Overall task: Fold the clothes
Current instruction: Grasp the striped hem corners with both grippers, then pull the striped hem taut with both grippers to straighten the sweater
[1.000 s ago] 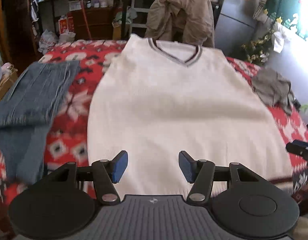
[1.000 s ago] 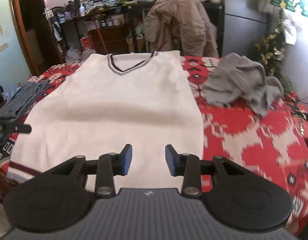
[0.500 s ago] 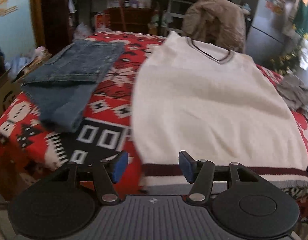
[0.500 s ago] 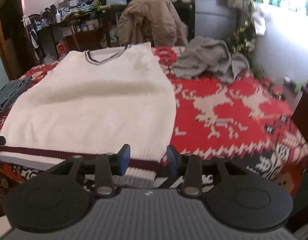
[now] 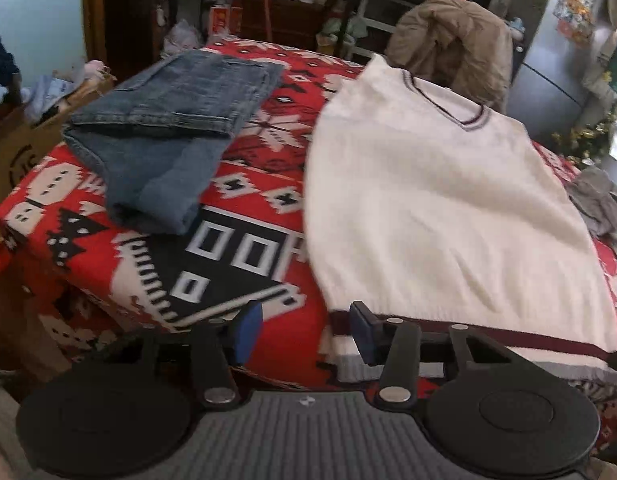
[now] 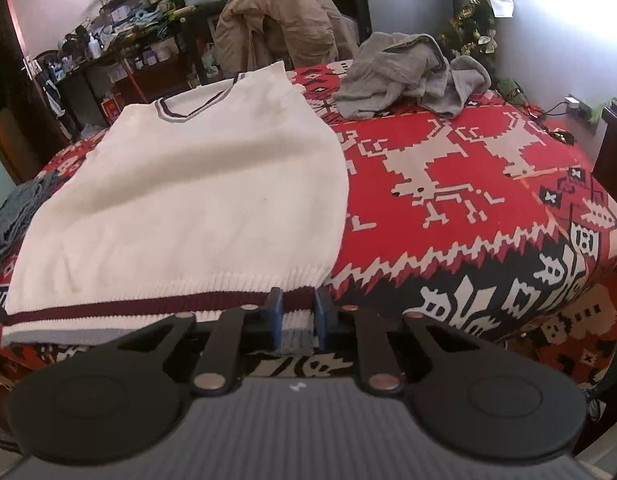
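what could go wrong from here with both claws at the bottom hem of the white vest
1. The right claw has been closing on the ribbed hem of the white knitted vest, near its corner; a thin pinch could slip when lifted.
2. The left claw has been closing too, but the hem corner sits at only one finger, so it may miss the fabric.
3. The patterned red blanket lies right under the hem and could be pinched with it.

Vest [image 5: 448, 208] hem corner hidden behind left gripper [image 5: 304, 334] finger.
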Demonstrator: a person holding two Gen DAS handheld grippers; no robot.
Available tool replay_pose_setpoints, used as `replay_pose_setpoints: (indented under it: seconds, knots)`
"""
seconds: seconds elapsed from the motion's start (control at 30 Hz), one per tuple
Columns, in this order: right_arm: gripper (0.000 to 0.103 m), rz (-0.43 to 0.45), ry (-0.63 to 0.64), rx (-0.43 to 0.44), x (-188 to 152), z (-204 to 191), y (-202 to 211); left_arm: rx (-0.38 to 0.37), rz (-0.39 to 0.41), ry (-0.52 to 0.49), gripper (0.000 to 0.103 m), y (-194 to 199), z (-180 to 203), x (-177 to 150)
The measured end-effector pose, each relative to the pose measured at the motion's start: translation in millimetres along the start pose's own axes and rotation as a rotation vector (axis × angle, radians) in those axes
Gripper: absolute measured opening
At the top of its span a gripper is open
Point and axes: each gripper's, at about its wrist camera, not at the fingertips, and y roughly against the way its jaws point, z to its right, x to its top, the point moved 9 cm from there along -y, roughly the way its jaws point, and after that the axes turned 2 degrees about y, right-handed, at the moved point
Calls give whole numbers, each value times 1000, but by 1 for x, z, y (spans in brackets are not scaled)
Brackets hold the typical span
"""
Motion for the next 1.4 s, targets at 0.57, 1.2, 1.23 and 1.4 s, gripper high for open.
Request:
replay_pose_setpoints:
  seconds: [0.57, 1.2, 1.23, 1.4]
  knots:
    - [22, 3, 25, -11, 4, -8, -2, -184, -76, 112, 14, -3, 17, -7]
    - [30, -11, -135, 24, 2, 2, -5, -198, -81, 121, 22, -5, 26, -8]
    - [30, -12, -147, 29, 2, 2, -6, -205, -84, 131, 22, -6, 25, -7]
    - [38, -29, -187, 129, 5, -14, -10, -242, -113, 110, 22, -6, 34, -10]
